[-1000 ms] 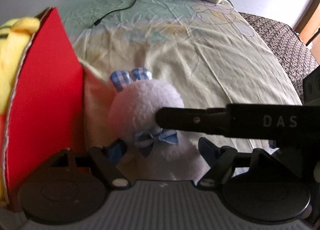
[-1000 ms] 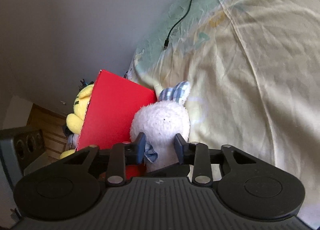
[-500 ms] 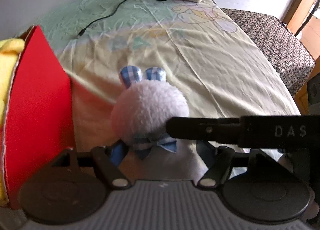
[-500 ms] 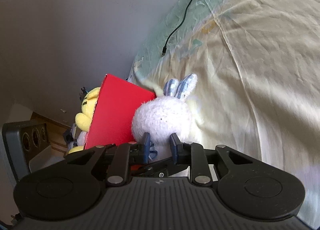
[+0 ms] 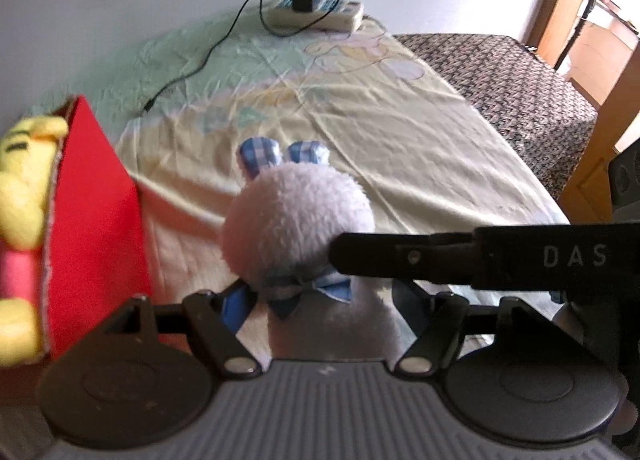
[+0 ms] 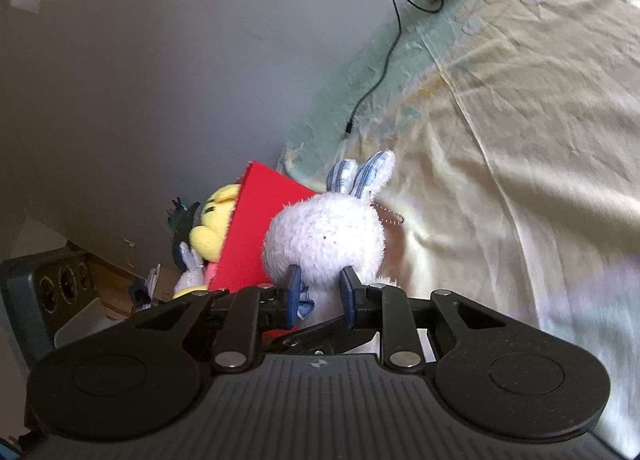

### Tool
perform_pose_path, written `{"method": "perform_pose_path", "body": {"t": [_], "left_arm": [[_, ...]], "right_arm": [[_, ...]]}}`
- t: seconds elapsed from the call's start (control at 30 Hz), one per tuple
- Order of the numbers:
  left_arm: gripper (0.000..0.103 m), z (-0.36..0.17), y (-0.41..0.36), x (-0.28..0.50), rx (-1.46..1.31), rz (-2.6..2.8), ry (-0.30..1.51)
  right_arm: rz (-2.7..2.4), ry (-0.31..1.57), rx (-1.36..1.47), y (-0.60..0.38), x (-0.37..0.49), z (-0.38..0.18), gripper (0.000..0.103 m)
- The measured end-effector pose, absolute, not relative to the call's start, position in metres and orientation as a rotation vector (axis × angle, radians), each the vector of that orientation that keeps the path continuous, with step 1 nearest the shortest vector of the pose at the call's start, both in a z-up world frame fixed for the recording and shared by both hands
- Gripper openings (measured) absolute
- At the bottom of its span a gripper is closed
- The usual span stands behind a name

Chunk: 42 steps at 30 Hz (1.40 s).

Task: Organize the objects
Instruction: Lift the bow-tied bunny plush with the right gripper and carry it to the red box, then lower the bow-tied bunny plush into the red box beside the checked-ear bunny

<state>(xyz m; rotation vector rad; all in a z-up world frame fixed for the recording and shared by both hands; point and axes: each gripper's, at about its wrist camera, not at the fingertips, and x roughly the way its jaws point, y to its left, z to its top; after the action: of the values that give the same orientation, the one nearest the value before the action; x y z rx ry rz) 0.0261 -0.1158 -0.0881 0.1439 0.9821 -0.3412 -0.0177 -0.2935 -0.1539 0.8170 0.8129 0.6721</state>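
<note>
A white plush bunny (image 5: 298,226) with blue checked ears and a blue bow is held up above the yellow bed sheet (image 5: 400,148). My right gripper (image 6: 320,290) is shut on the white plush bunny (image 6: 326,238), its blue pads pressed into the neck. My left gripper (image 5: 320,300) is open around the bunny's lower body; I cannot tell if its pads touch. The right gripper's black finger (image 5: 440,256) crosses the left wrist view. A red box (image 5: 98,228) stands at the left with a yellow plush bear (image 5: 22,196) in it; the box (image 6: 256,236) also shows in the right wrist view.
A white power strip (image 5: 316,14) with a black charger and a cable lies at the far end of the bed by the wall. A dark patterned mattress (image 5: 500,72) and a wooden door frame are at the right. A grey device (image 6: 36,288) sits left of the box.
The bunny has been lifted higher off the sheet in the right gripper. Both cameras have risen and tilted, so more of the bed and the power strip shows.
</note>
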Motion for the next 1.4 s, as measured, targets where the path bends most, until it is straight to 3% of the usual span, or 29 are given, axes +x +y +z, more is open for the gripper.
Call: {"method": "perform_pose_path", "body": {"t": [0.73,1.07,1.4], "left_arm": [[0.075,0.002,-0.007,-0.023,0.158,-0.405,0.633],[0.076,0.008,0.071,-0.019,0.119,-0.302,0.63],[0.076,-0.02,0.14,0.004,0.095,-0.202,0.718]], "right_arm": [[0.708,0.505,0.764,-0.174,-0.044,-0.07,0.024],[0.794,0.545,0.701,-0.087,-0.017,-0.075,0.024],[0.796,0.691,0.593,-0.022,0.013,-0.102,0.024]]}}
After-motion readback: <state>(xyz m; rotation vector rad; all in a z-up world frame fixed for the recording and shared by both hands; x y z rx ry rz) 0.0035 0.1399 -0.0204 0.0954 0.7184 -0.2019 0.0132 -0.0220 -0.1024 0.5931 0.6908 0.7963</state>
